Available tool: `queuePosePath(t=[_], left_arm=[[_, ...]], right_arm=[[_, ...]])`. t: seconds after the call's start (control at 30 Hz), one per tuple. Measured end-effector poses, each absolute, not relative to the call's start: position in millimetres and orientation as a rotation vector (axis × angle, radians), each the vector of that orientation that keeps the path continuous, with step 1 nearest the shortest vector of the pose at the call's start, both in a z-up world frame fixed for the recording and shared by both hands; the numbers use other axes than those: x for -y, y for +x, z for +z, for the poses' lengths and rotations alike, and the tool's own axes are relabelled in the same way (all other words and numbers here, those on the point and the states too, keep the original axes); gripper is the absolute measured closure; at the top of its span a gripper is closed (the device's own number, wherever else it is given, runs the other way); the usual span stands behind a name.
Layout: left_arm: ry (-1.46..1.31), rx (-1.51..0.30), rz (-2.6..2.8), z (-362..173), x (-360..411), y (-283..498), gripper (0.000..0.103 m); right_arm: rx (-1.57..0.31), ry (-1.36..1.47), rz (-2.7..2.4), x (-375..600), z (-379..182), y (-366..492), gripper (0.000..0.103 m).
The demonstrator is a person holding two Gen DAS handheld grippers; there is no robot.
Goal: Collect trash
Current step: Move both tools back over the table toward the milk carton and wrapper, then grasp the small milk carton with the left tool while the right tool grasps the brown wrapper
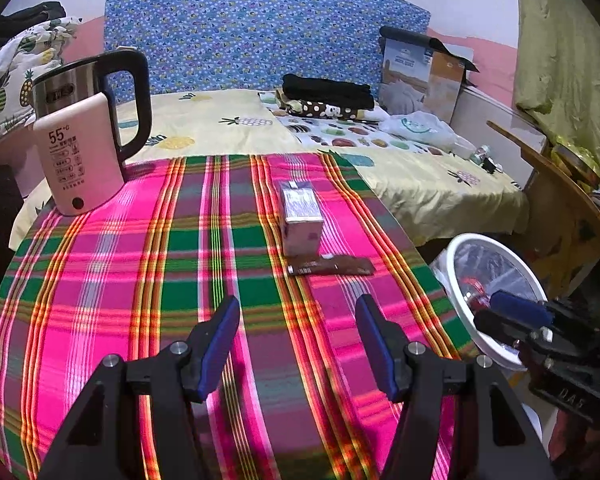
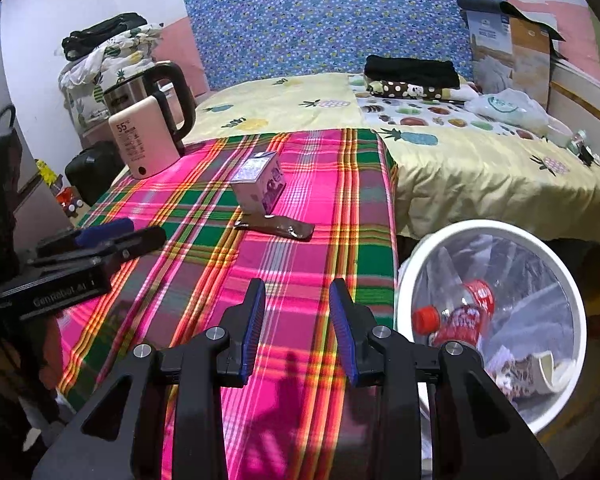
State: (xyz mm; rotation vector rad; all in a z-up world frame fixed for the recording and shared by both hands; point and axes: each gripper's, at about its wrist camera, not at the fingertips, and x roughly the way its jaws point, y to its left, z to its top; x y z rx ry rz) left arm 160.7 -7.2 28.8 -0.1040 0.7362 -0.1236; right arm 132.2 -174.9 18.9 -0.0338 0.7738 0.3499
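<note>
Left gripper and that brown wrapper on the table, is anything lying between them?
Nothing: only bare plaid cloth lies between the open left gripper and the brown wrapper, seen in the left wrist view.

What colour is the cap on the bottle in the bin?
Red. The bottle cap shows best in the right wrist view, inside the white bin.

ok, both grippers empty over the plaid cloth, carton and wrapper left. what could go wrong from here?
1. The brown wrapper lies flat on the plaid cloth; fingers may pinch cloth along with it and drag things.
2. The purple carton touches the wrapper's far edge, so a wrapper grab could tip it.
3. The white bin sits off the table's right edge; a short release may miss it.
</note>
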Motion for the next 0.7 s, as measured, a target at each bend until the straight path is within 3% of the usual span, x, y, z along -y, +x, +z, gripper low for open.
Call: queuePosePath(t=[0.7], left_arm=[[-0.100,-0.833,-0.098,-10,25,279,0.041]], right_arm=[[-0.813,-0.041,0.337,179,6,170,0.068]])
